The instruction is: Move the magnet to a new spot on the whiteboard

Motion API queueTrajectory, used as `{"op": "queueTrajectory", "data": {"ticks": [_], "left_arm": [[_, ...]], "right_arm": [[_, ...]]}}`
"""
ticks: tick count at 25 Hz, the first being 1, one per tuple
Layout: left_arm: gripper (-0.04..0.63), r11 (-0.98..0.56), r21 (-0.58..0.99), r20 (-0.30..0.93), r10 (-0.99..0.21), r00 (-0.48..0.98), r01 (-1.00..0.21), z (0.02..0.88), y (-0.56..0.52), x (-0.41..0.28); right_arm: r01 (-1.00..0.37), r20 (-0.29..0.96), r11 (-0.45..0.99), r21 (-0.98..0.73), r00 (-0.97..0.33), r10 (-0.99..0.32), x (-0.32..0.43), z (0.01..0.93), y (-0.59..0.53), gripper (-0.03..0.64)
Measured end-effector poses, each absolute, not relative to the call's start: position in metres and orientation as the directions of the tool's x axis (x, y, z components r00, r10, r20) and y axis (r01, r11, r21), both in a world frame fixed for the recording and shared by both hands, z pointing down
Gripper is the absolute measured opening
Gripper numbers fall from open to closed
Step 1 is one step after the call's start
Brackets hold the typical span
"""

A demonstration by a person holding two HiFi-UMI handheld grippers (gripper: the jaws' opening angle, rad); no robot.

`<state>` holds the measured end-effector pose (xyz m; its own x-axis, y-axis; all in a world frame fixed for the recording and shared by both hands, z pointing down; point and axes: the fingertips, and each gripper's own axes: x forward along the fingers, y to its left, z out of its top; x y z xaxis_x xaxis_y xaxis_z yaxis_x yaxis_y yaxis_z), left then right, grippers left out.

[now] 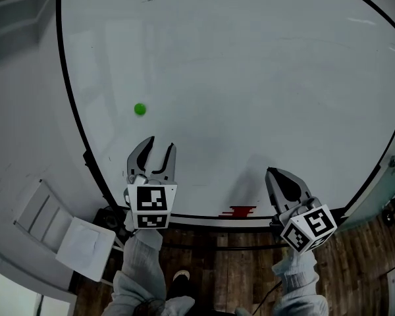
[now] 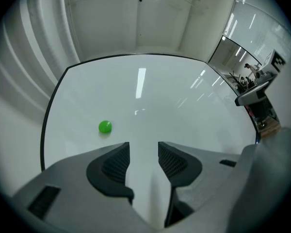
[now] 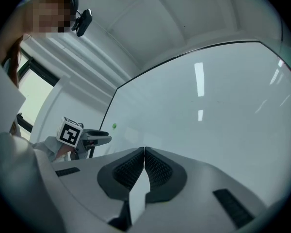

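Note:
A small green round magnet [image 1: 139, 109] sticks to the whiteboard [image 1: 250, 64] at its left side. My left gripper [image 1: 159, 143] is open and empty, just below and right of the magnet, its jaws well apart. In the left gripper view the magnet [image 2: 105, 126] lies up and left of the left gripper [image 2: 143, 149], clear of the pads. My right gripper [image 1: 270, 171] is shut with nothing in it, low at the board's right, near the bottom edge. In the right gripper view the right gripper [image 3: 144, 151] has its tips touching, and the magnet [image 3: 114, 126] is a far green dot.
A red marking [image 1: 238, 210] sits at the whiteboard's bottom edge between my grippers. A white folding stand [image 1: 66, 232] is at the lower left by the wall. Wooden floor [image 1: 355, 255] shows below. A person's head with a head-mounted camera [image 3: 82, 21] appears at the right gripper view's top left.

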<state>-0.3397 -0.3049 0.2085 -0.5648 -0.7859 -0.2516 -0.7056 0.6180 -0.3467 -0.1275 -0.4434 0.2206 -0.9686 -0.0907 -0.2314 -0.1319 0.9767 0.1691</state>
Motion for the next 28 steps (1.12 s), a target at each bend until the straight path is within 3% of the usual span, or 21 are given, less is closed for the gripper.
{"op": "queueTrajectory", "data": {"ticks": [15,28], "left_arm": [[0.178,0.436,-0.217,-0.125,-0.9,-0.417,-0.874,0.284,-0.365,-0.279],[0.178,0.194,-0.144,-0.017,-0.981,-0.193,-0.97,0.342,-0.409,-0.215]], "right_arm": [[-0.247,-0.162,0.966,0.081,-0.959,-0.231,-0.067,0.27,-0.483,0.028],[-0.344,-0.099,0.939,-0.018,-0.934,-0.344,-0.038,0.32,-0.49,0.029]]}}
